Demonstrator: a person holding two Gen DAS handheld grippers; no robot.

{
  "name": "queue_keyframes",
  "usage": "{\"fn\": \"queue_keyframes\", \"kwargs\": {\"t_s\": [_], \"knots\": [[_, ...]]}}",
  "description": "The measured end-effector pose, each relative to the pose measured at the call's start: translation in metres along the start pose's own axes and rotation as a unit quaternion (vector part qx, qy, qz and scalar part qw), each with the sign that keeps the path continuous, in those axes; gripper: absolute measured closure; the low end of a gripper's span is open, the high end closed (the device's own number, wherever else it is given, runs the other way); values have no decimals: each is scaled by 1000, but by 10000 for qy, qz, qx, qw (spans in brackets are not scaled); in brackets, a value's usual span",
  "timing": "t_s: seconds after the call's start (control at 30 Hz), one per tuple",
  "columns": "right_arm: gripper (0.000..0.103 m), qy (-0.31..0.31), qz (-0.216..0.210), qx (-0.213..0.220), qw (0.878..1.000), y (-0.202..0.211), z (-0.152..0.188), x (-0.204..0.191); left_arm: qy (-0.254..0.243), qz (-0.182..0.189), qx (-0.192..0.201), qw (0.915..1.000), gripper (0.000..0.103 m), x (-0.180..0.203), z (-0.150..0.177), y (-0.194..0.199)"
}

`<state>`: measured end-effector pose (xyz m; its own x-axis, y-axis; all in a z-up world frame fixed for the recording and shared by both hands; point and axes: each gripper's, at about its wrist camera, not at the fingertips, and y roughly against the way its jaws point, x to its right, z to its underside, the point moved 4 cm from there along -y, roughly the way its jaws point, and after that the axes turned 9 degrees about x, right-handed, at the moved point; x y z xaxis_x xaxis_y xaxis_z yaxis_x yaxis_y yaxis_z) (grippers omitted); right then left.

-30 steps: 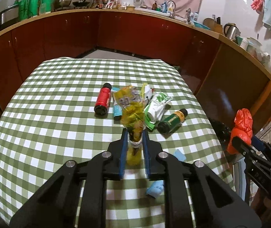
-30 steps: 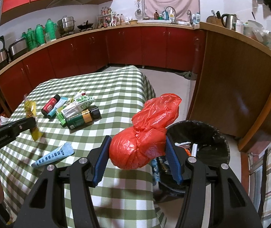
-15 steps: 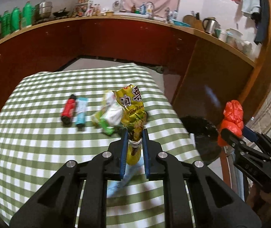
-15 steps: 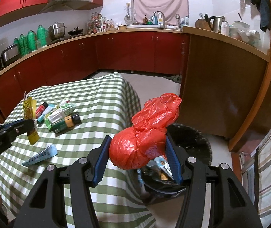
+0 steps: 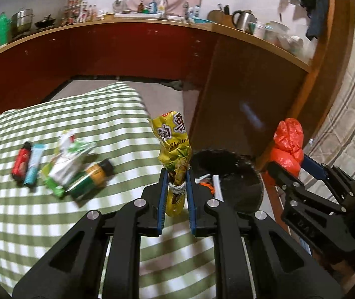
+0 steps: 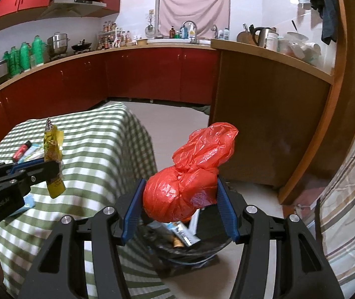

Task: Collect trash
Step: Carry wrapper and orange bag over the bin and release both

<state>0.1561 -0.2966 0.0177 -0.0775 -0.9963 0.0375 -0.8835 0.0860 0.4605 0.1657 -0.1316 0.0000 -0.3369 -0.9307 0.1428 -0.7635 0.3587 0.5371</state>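
I am holding the red bag (image 6: 186,186) in my right tongs (image 6: 179,206), directly above the bin (image 6: 209,239); my left tongs (image 5: 176,194), gripping the upright yellow wrapper (image 5: 175,149), are hanging short of it, bin ahead-right.

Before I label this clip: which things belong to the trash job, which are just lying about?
Job: yellow snack wrapper in left claw; red bag in right claw; black bin; tabletop litter.

Bystanders: kettle, green flasks, steel pot.
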Motion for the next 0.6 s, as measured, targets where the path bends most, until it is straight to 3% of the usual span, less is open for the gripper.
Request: {"fn": "queue_keyframes", "kwargs": {"t_s": [0.6], "knots": [[48,57,105,-46,9999,-36,5,43,-396,270,-466,9978,89,57,-1,-79]]}}
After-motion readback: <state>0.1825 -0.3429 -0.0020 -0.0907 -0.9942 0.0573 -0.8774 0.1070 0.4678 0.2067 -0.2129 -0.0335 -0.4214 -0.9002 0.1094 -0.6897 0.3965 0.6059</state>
